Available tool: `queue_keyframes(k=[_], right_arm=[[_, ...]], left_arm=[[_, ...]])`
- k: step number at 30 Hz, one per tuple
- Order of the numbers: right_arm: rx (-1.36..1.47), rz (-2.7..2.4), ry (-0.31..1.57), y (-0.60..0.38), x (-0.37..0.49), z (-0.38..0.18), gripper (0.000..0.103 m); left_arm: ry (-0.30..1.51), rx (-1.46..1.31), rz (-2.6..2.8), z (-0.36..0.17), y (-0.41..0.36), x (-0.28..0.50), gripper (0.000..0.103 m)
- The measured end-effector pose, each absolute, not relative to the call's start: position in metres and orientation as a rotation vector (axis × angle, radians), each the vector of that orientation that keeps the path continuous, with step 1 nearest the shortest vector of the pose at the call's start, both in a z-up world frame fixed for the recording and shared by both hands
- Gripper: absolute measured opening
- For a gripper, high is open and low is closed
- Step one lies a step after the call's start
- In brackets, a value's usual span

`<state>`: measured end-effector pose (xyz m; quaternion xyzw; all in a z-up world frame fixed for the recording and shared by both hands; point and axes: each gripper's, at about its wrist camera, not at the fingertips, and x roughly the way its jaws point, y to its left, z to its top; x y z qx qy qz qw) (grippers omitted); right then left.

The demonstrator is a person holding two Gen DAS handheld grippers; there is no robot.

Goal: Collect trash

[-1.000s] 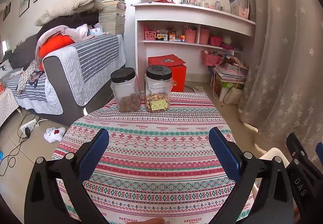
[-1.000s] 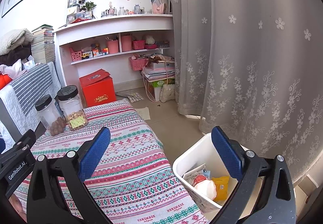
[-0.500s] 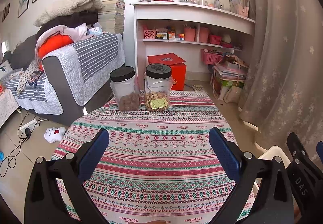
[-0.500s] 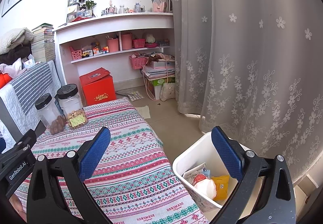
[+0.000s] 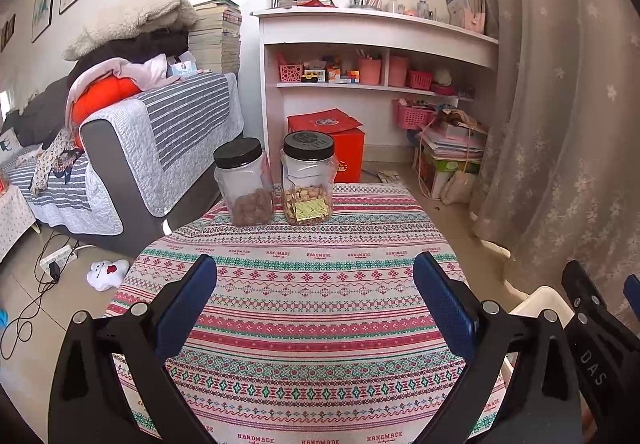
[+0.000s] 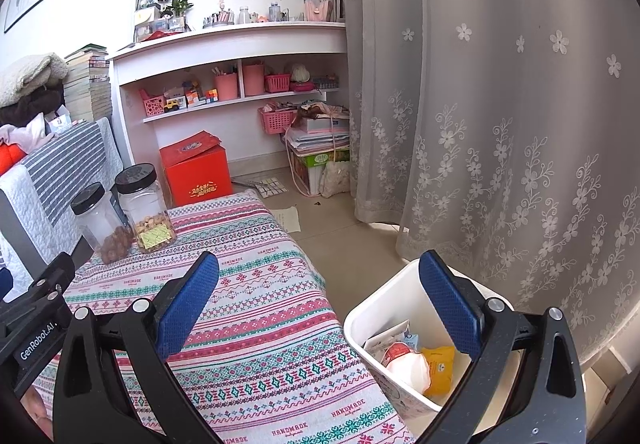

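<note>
A white trash bin stands on the floor at the table's right side; its rim also shows in the left wrist view. Inside lie a white and red bottle, a yellow packet and a white wrapper. My left gripper is open and empty above the patterned tablecloth. My right gripper is open and empty, spanning the table's right edge and the bin. No loose trash shows on the cloth.
Two black-lidded jars, one of brown nuts and one of pale snacks, stand at the table's far edge. A grey sofa is left, a red box and white shelves behind, a curtain right.
</note>
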<state>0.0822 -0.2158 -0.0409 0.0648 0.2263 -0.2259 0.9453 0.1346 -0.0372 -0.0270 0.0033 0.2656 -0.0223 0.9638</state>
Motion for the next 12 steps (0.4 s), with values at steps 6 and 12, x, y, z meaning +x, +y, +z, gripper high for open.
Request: queue_keyframes(k=[6, 12], right_arm=[[0.133, -0.46, 0.461, -0.2169, 0.0828, -0.0401, 0.096], [0.134, -0.461, 0.46, -0.2169, 0.0828, -0.04, 0.096]], left_arm=[[0.543, 0.001, -0.052, -0.0255, -0.038, 0.1346, 0.095], [0.551, -0.021, -0.061, -0.024, -0.0362, 0.1351, 0.096]])
